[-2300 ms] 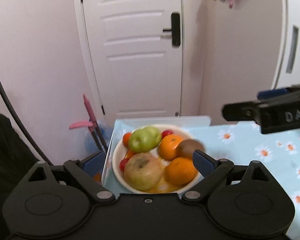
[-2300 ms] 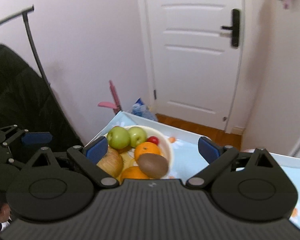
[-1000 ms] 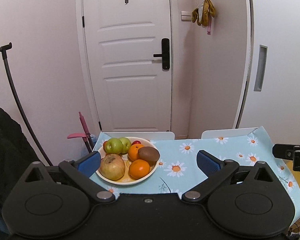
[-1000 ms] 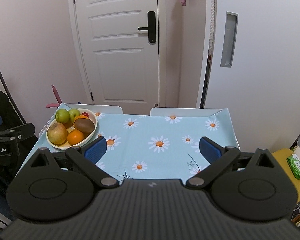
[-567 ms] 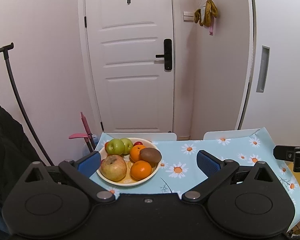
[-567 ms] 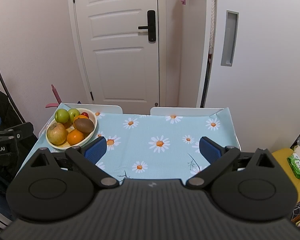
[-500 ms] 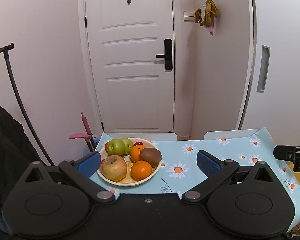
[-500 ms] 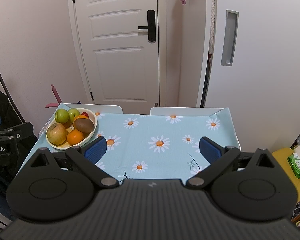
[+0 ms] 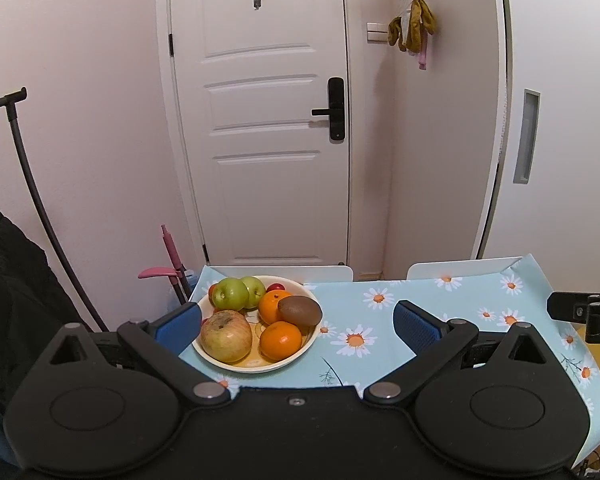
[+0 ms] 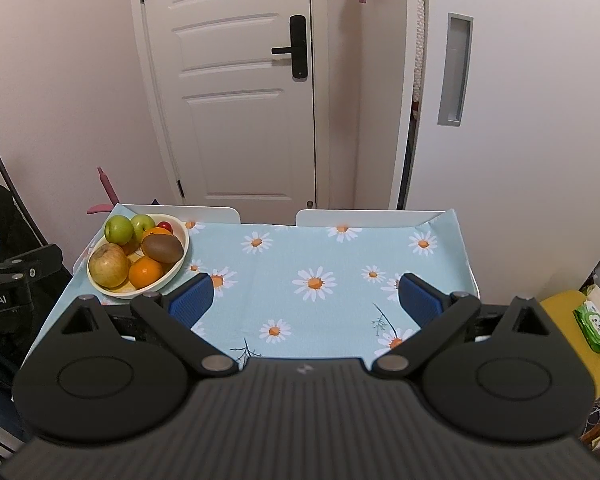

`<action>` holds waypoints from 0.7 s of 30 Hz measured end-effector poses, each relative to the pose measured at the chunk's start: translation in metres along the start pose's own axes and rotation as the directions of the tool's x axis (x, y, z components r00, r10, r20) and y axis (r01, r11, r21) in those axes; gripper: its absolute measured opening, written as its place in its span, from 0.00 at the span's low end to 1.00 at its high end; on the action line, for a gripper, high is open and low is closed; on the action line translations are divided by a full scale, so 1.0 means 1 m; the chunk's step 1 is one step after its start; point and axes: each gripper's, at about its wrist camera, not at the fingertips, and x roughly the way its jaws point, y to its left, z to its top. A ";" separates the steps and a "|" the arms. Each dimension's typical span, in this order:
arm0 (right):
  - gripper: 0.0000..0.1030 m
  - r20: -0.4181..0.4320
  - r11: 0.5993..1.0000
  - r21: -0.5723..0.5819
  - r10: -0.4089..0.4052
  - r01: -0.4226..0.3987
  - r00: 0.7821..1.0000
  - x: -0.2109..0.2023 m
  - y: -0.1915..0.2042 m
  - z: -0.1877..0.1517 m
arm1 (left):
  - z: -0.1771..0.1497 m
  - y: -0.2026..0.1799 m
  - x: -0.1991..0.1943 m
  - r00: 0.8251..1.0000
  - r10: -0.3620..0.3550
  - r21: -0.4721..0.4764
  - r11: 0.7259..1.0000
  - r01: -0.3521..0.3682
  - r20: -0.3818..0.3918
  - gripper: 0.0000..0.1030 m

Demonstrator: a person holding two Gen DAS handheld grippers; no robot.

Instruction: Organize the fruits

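While both grippers hang above the near edge of the table, we see all the fruit gathered in one cream bowl (image 9: pixel 300 354) at the table's far left corner. Our left gripper (image 9: pixel 298 322) has its jaws spread wide with nothing between them; the left blue pad (image 9: pixel 179 322) overlaps the bowl's near-left rim in this view, though we cannot tell whether it touches. Our right gripper (image 10: pixel 305 296) is likewise spread wide and empty, over the middle of the daisy-print tablecloth (image 10: pixel 300 256), well apart from the bowl (image 10: pixel 180 258).

In the bowl, a large yellowish apple (image 9: pixel 227 335) lies at the front left, with an orange (image 9: pixel 280 341) just beside it to the right. A brown kiwi (image 9: pixel 300 310) rests on top of a second orange (image 9: pixel 271 305) behind. Two green apples (image 9: pixel 231 294) sit side by side at the back, and a small red fruit (image 9: pixel 275 287) peeks out behind them.

From the right wrist view the same pile shows: the kiwi (image 10: pixel 162 248) on top, the front orange (image 10: pixel 145 272), the yellowish apple (image 10: pixel 108 265).

Past the table stands a white door (image 9: pixel 260 140) with a black handle (image 9: pixel 332 110). A green wipes pack (image 10: pixel 592 326) lies on a yellow stool off the table's right side.
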 end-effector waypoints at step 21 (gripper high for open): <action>1.00 -0.007 1.000 0.002 -0.002 0.002 1.000 0.004 -0.003 0.001 | 0.000 -0.002 0.002 1.000 0.002 -0.001 1.000 -0.002 -0.001 1.00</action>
